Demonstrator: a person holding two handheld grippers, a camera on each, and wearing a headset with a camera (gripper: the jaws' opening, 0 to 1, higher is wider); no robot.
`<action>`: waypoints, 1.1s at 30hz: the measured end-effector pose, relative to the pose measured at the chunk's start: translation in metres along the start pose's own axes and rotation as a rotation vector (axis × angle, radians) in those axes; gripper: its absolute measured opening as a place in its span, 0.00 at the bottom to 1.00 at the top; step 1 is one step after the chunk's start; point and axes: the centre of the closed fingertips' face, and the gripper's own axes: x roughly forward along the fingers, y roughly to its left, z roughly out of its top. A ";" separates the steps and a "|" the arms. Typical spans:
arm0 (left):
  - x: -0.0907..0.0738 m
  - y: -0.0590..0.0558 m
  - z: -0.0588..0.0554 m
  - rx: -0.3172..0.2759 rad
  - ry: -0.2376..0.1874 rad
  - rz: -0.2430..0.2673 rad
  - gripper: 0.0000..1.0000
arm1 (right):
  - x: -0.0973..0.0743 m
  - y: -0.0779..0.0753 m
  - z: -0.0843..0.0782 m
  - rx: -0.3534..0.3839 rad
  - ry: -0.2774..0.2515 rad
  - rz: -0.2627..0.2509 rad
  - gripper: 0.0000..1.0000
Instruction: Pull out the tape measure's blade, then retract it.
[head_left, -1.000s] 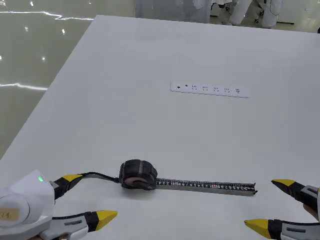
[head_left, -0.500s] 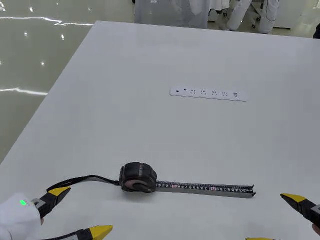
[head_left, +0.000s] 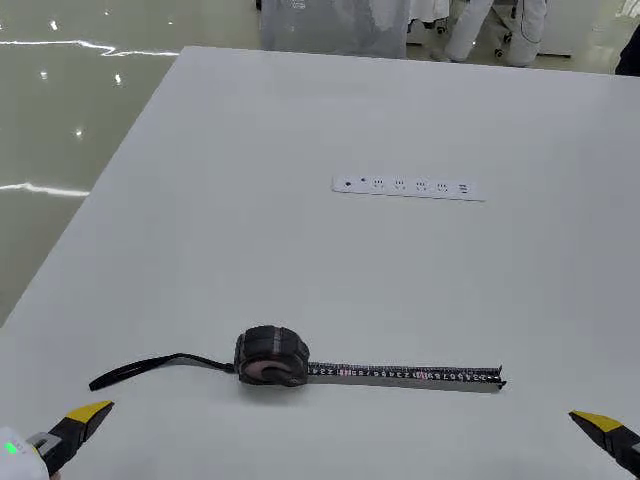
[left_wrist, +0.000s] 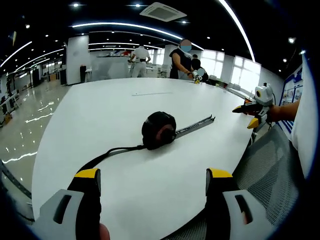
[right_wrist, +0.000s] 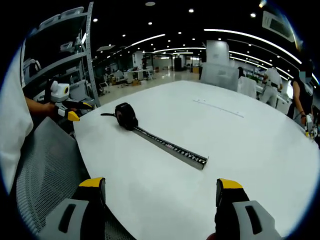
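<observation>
- Reading this as the turn between pull-out and retract: the blade (head_left: 405, 375) lay extended flat on the table (head_left: 300, 130), with neither gripper on it.
- Left gripper (left_wrist: 153, 174): jaws wide apart, empty. Tape measure case (left_wrist: 159, 130) sat dead ahead of it, near but clear of the tips. The wrist strap (left_wrist: 107, 156) trailed back from the case toward its left-hand jaw.
- Right gripper (right_wrist: 160, 183): jaws wide apart too, empty. Blade hook (right_wrist: 202, 162) lay just ahead, between its jaw lines. The case was farther off, ahead and to its left.
- The blade sat out with nothing gripping it, so my guess was that the lock was on or friction held it. I couldn't make out a lock button in any view.
- To retract well, as I judged it: left closes across the case's flanks first, square, and not on the strap. The case looked round and slick, so an off-centre pinch would likely spin it.
- Right takes the blade close behind the hook, pads on the flat faces, not the edges.
- Release the lock only once both hold, then walk right toward left so the spring doesn't whip the blade in.
- Risks: the case skating on the smooth table, or the hook snapping into the case mouth.
- Power strip (head_left: 408, 188) lay well beyond both grippers, out of the way.
</observation>
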 end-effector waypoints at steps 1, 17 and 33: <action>-0.001 0.001 0.000 -0.001 -0.002 0.004 0.84 | -0.001 0.001 -0.001 -0.001 -0.001 -0.003 0.92; 0.000 -0.002 0.004 -0.010 -0.010 -0.005 0.82 | -0.002 -0.002 -0.003 0.011 0.004 -0.006 0.92; 0.019 -0.010 0.016 -0.026 0.008 0.000 0.83 | 0.000 -0.004 -0.002 0.023 0.002 -0.002 0.93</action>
